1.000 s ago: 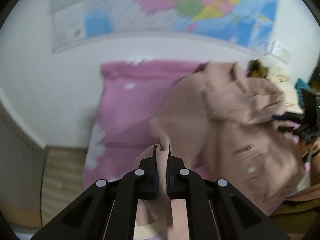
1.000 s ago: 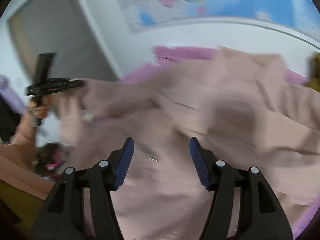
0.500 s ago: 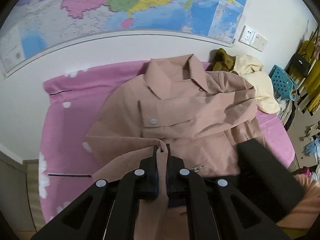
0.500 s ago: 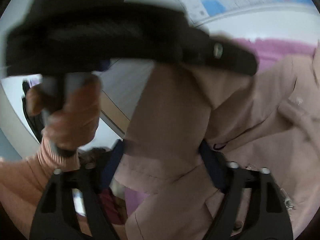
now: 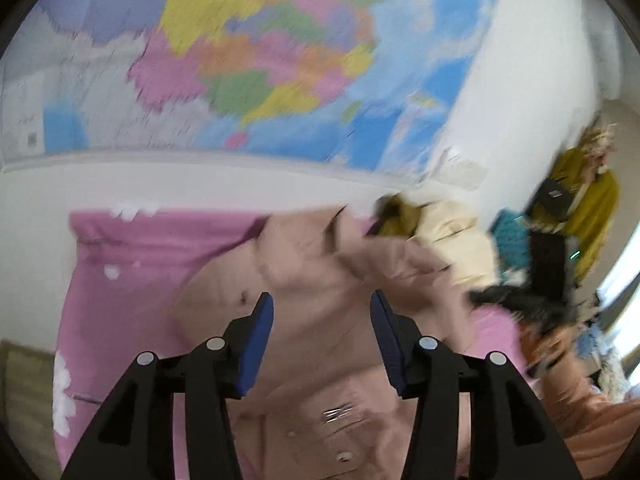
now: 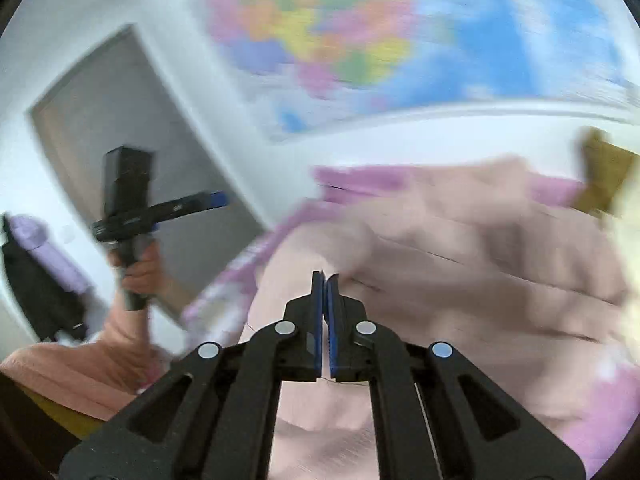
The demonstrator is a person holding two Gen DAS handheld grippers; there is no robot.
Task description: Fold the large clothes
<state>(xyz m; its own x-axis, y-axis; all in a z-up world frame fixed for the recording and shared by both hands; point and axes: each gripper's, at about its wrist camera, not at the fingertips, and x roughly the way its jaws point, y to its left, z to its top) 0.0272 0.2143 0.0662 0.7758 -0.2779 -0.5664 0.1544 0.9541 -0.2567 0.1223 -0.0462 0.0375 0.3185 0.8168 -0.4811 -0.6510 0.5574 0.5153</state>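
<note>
**Shirt spread on pink bed, one gripper parting, the other pinched tight**

Blur runs through both views. A large dusty-pink shirt (image 5: 320, 280) lies spread over the pink bed sheet (image 5: 120, 264), its collar toward the white wall and a button placket running down toward the camera. The left gripper (image 5: 322, 312) hangs above the shirt's middle with its jaws opening; the blue pads (image 5: 260, 328) stand apart and no cloth is between them, the fabric lying below. In the right wrist view the same gripper (image 6: 218, 199) shows at the left, raised in a hand (image 6: 140, 272) with a peach sleeve below it.

The right gripper (image 6: 325, 280) has its jaws drawn together, the blue pads nearly touching; the shirt (image 6: 460, 264) fills the view beyond and beneath them, but blur hides whether any cloth is caught between the tips.

A coloured wall map (image 5: 260, 60) hangs above the bed. At the far right end of the bed sit an olive garment (image 5: 396, 216) and a cream one (image 5: 452, 236), touching the shirt's shoulder.
</note>
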